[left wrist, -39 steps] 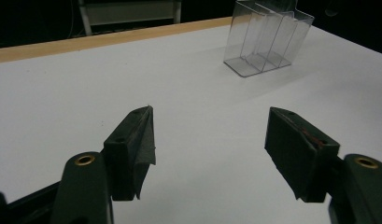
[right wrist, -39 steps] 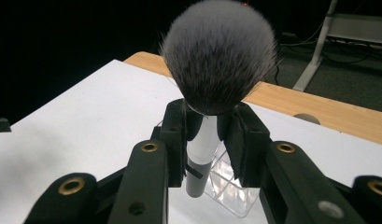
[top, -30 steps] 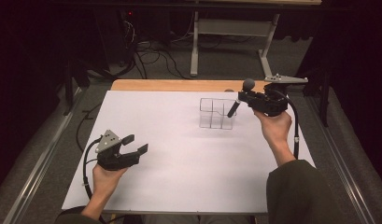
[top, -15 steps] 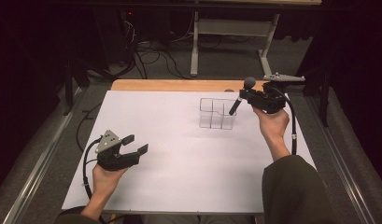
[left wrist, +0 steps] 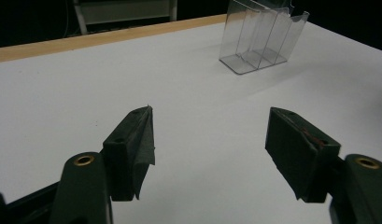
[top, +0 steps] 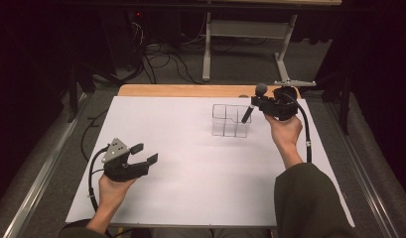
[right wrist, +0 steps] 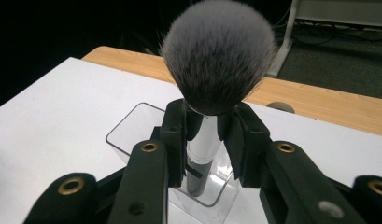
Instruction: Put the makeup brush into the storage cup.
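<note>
- Left claw (top: 143, 154): nearest the person, parked low over the bare near-left part of the bench (top: 200, 188). Jaws wide apart, nothing btwn them. Judged idle, kept clear of the work area.
- In the left gripper view the same claw (left wrist: 209, 140) points across the white top toward the clear organizer (left wrist: 261, 39), which stands well apart, far side.
- Right claw (top: 253, 102): far right of the bench, raised, just beside the organizer (top: 230, 120) on its right.
- Right claw (right wrist: 205, 140) is clamped tight on the makeup brush (right wrist: 203, 144) at the silver ferrule, directly under the bristle head. Grip pt near the head leaves the handle free below; judged suitable for lowering handle-first.
- Brush (top: 251, 106) orientation: bristles up and toward the claw, dark handle angled down-left toward the organizer's top.
- Right gripper view: handle tip sits over, or just inside, an open compartment of the organizer (right wrist: 132, 123); exact depth can't be told.
- Judgement: brush is being stowed in the organizer; not yet released.
- Beyond the organizer: wooden bench edge (top: 190, 90).
</note>
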The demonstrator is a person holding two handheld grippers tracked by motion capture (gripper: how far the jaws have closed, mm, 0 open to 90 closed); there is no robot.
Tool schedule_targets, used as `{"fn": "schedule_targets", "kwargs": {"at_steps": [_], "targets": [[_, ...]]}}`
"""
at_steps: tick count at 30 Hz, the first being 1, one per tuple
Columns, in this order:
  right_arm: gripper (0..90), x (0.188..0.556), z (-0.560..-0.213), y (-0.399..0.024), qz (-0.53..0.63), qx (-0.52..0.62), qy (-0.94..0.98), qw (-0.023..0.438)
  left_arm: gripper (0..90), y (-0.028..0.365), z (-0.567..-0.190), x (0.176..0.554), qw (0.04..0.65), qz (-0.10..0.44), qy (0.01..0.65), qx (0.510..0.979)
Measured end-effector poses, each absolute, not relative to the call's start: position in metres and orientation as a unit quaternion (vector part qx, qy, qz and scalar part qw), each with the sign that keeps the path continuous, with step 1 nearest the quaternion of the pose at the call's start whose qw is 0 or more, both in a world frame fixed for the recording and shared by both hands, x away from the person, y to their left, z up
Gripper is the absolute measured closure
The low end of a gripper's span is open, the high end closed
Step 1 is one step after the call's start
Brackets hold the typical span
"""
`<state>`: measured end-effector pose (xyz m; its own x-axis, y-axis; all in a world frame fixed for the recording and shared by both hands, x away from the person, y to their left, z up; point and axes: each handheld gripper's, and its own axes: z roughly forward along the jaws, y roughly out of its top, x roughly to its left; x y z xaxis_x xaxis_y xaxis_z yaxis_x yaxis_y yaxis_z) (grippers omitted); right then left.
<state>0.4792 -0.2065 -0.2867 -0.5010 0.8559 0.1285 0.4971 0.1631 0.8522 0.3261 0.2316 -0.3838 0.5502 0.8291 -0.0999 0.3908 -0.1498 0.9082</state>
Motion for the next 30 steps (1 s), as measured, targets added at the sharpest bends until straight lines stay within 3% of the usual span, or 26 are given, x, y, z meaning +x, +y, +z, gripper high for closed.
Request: {"fn": "schedule_targets", "kwargs": {"at_steps": [27,29,30], "targets": [[71.7,0.497,-0.305,-0.193,0.424,0.468,0.751,0.192,32.7,0.231,-0.384,0.327,0.500,0.217,0.419,0.726],[70.2,0.498,-0.306,-0.193,0.421,0.471,0.751,0.194,32.7,0.231,-0.384,0.327,0.500,0.217,0.419,0.726],[65.1,0.499,-0.307,-0.194,0.424,0.472,0.749,0.192,32.6,0.231,-0.384,0.327,0.500,0.217,0.419,0.726]]}}
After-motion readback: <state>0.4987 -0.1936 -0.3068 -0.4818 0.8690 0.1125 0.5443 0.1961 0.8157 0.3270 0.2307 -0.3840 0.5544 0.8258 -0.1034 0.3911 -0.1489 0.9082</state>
